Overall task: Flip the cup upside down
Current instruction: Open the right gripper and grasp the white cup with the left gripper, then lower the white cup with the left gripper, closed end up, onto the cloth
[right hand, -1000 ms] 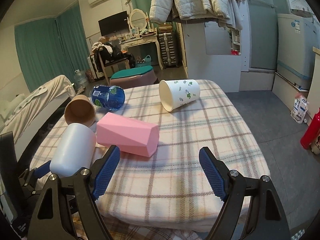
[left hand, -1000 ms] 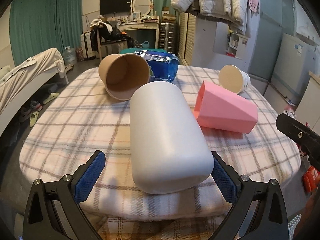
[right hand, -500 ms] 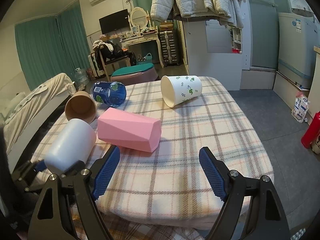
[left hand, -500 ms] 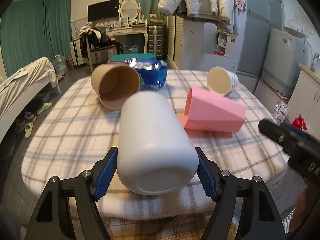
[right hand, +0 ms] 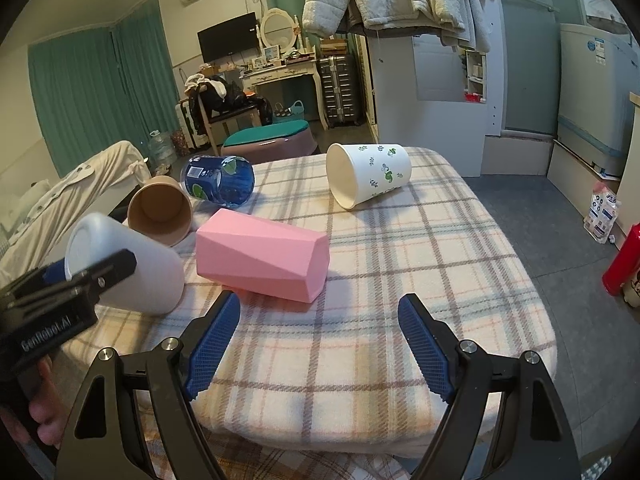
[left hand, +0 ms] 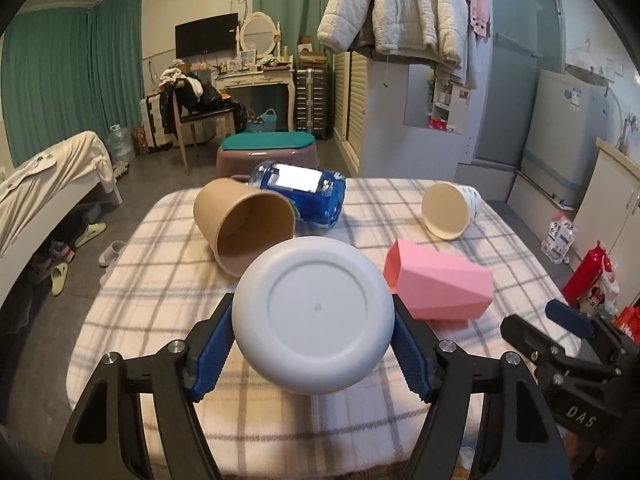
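Observation:
My left gripper [left hand: 314, 354] is shut on a white plastic cup [left hand: 314, 314] and holds it tilted above the table, its flat base facing the left wrist camera. The same cup [right hand: 132, 264] shows in the right wrist view at the left, held by the left gripper [right hand: 80, 276], its mouth pointing down toward the cloth. My right gripper [right hand: 320, 344] is open and empty over the table's near edge. It also shows in the left wrist view [left hand: 568, 332] at lower right.
On the plaid-covered table [right hand: 400, 272] lie a pink faceted cup [right hand: 262, 258], a brown paper cup [right hand: 160, 210], a blue bottle [right hand: 218, 180] and a white leaf-print cup [right hand: 368, 174], all on their sides. A red bottle [right hand: 622, 264] stands on the floor at right.
My left gripper closed on the white cup, lifted it off the table and tipped its base up toward the camera. The right gripper stayed open and nearly still.

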`<state>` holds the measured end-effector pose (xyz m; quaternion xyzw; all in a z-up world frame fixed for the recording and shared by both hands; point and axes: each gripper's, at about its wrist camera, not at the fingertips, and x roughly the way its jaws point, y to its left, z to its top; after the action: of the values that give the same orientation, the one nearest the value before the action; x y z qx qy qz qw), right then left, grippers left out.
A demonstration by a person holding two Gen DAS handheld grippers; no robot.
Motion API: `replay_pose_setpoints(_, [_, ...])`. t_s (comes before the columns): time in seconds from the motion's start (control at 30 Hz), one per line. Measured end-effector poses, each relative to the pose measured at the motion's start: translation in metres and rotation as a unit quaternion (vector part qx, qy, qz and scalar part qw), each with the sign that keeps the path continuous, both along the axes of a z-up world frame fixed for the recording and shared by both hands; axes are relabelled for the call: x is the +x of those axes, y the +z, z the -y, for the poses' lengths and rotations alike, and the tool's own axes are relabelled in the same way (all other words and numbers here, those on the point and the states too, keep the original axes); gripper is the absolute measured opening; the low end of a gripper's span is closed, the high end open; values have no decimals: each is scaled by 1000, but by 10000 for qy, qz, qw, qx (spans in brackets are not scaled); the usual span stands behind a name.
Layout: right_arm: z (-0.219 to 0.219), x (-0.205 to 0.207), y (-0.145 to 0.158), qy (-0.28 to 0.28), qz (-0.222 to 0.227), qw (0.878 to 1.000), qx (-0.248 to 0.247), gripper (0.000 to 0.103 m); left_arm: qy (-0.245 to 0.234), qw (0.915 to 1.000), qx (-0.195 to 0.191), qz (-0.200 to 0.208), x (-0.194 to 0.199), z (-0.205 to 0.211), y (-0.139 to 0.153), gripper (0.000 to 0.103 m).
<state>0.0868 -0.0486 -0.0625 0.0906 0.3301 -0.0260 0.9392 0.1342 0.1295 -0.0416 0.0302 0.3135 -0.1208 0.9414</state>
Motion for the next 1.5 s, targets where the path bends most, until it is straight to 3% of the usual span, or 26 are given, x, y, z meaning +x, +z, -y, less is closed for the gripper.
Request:
replay_pose_setpoints(0.23, [-1,8,-4,-6,-69,10000,15,81,-151,9997,-42,-168,17,4,-1,73])
replay_pose_setpoints(0.63, [-2,15,-8,-11,-146,9999,18,81,21,9994,-345,-5,33,-4,6,73])
replay_pose_setpoints(1.07, [-3,23,-14,-20,-223,9997,1,81,-33,9998,-205,-53,49,6,-8,73])
replay_pose_setpoints(1.13, [-2,22,-13,-24,-235,9997,10,81,-74,9998,-158,-4,47,7,-9,74])
replay_pose_setpoints(1.27, [-3,20,-11,-14,-202,9998,13,82,98,9998,-138,92,45,2,-7,99])
replay_pose_setpoints(1.5, [-4,5,7,18,47,10000,11,82,194,9992,-75,342,30,-8,14,99])
